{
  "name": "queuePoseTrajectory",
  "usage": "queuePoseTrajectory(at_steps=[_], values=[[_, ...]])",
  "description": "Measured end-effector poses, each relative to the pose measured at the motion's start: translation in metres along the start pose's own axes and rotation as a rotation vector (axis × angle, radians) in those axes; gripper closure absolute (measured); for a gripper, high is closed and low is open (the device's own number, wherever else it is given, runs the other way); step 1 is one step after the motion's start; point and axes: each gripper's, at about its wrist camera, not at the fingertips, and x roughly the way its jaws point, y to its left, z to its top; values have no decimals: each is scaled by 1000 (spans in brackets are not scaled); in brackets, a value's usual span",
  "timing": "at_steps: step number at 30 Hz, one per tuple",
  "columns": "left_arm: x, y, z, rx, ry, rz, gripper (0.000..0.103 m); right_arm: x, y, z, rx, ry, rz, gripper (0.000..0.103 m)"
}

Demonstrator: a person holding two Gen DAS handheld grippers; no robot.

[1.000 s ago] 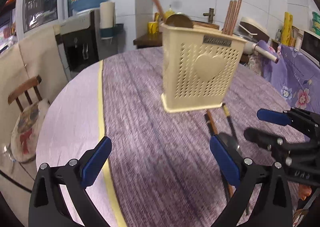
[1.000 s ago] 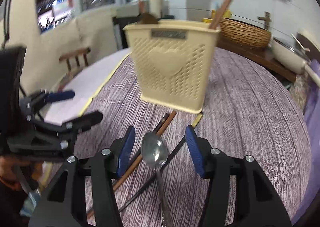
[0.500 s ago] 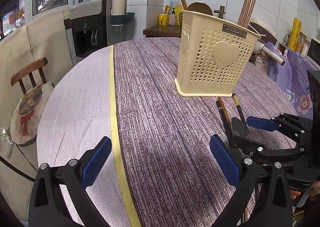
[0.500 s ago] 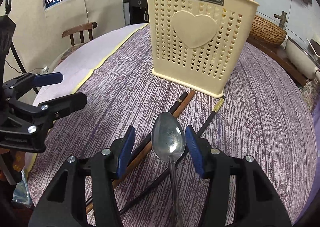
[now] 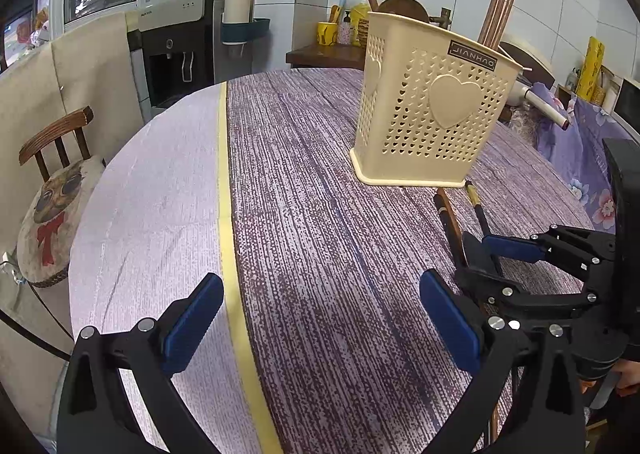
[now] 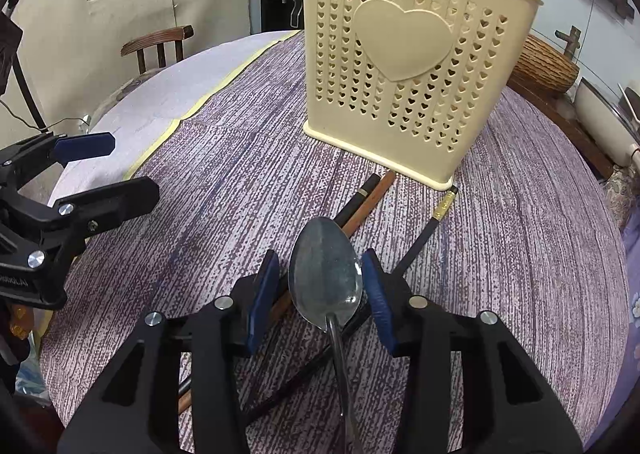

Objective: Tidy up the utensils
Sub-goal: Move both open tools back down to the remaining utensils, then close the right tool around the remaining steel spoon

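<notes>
A cream perforated utensil holder [image 6: 404,65] with a heart on its front stands on the round table; it also shows in the left wrist view [image 5: 432,109]. Wooden chopsticks and a ladle stick out of it. A metal spoon [image 6: 325,278] lies between the fingers of my right gripper [image 6: 320,286], bowl forward; the jaws are open, a little wider than the bowl. Brown and black chopsticks [image 6: 360,205] lie on the table under the spoon and in front of the holder. My left gripper [image 5: 320,318] is wide open and empty, low over the table to the left.
The table has a purple woven cloth [image 5: 320,213] and a bare pale strip [image 5: 160,193] at the left. A wooden chair [image 5: 56,157] stands beyond the left edge. A water dispenser [image 5: 180,45] and a shelf with bottles are behind.
The right gripper has moved closer to the spoon, whose bowl now sits between its fingers. The left gripper has drawn back and turned left, so the holder looks farther off.
</notes>
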Motion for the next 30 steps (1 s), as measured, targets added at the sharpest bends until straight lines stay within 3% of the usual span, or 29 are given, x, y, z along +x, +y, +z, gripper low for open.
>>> queuePoseTrajectory(at_steps=[5,8,11,14,30], values=[[1,-1,0,4,5,-2,6,2,5,3,-6,7,15,70],[2,-2,-1,4,8,-5,6,4,7,5,-16,8,17,70],[2,-2,-1,7,9,-4,6,2,1,6,8,-4,47,67],[2,-3,-1,7,10,-4,6,-1,-9,9,45,0,127,56],[3,-7,0,10,17,-8,6,12,-16,9,-17,66,228,55]])
